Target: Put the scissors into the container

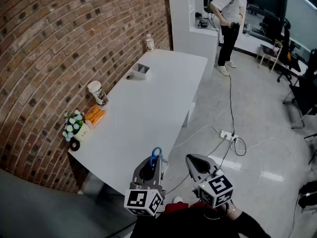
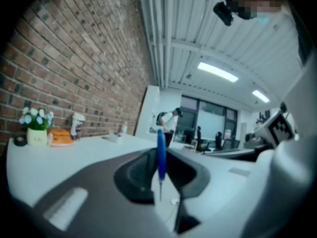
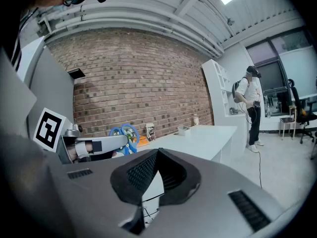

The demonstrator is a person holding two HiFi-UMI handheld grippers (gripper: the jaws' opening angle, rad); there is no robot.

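The blue scissors (image 2: 161, 150) are clamped on edge between the jaws of the left gripper (image 1: 150, 165). Their handle loops project beyond the fingertips, and a thin metal part is seen lower down in the gap. This gripper is held at the near end of the white table (image 1: 148, 113). The right gripper (image 3: 157, 152) is carried just beside it, on its right, with the jaws closed tip to tip and nothing seen between them. The container (image 1: 142, 69), a small clear open box, is set far ahead of the left gripper, toward the far end of the table on the side of the brick wall (image 1: 59, 48), well apart from the scissors. Ahead and to the left of the left gripper, along the wall side of the table, a pot of white flowers (image 1: 74, 122), a dark roll of tape (image 1: 75, 145) just beside it, an orange packet (image 1: 95, 115) and a paper cup (image 1: 97, 92) are lined up. A small bottle (image 1: 149, 42) is stood at the far corner, beyond the container. A person (image 1: 229, 19) is seen standing beyond the table, far ahead and to the right of both grippers, and a power strip (image 1: 228, 134) with cables is laid on the floor ahead of the right gripper.
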